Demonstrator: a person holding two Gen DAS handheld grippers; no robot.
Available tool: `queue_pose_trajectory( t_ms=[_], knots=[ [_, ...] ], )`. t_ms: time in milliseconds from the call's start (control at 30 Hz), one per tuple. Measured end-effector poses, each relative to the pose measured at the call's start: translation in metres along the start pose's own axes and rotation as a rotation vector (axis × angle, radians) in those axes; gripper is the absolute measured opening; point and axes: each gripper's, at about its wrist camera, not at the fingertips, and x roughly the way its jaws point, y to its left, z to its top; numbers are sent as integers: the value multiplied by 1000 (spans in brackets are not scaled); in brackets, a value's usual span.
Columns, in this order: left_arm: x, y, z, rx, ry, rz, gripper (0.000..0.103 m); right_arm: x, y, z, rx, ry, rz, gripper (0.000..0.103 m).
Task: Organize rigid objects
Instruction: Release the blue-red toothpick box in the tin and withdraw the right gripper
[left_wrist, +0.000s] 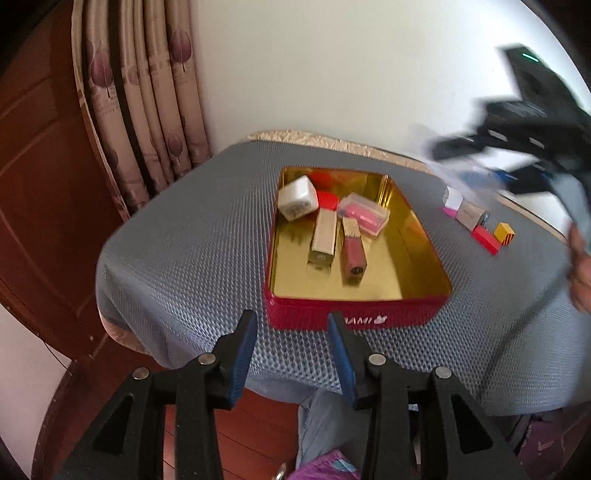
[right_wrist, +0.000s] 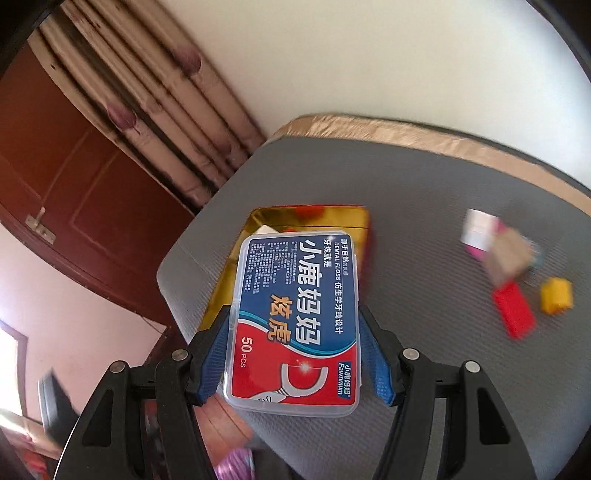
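A red tin with a gold inside (left_wrist: 406, 258) sits on the grey mat; it holds a white box (left_wrist: 297, 197), a gold tube (left_wrist: 325, 236), a pink tube (left_wrist: 352, 254) and a clear pink case (left_wrist: 364, 213). My left gripper (left_wrist: 291, 325) is open and empty just short of the tin's near wall. My right gripper (right_wrist: 293, 325) is shut on a clear dental floss box (right_wrist: 295, 321) and holds it in the air above the tin (right_wrist: 266, 218). The right gripper shows blurred at the upper right of the left wrist view (left_wrist: 517, 136).
Small boxes lie on the mat to the right of the tin: white-pink (left_wrist: 452, 201), tan (left_wrist: 469, 214), red (left_wrist: 485, 240), yellow (left_wrist: 504, 232). The grey mat (left_wrist: 184, 258) covers a table beside a curtain (left_wrist: 147, 110) and a brown door (left_wrist: 44, 166).
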Motion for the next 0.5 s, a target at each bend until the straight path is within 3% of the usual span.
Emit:
queue_pose_trajectory(
  t_ms=[200,500],
  knots=[
    [5,5,0,-19,18,-27,40,74,9,29,14,78,-72,62],
    [18,9,1,-37,68,-49,40,121,4,47,37,89,-133,62]
  ],
)
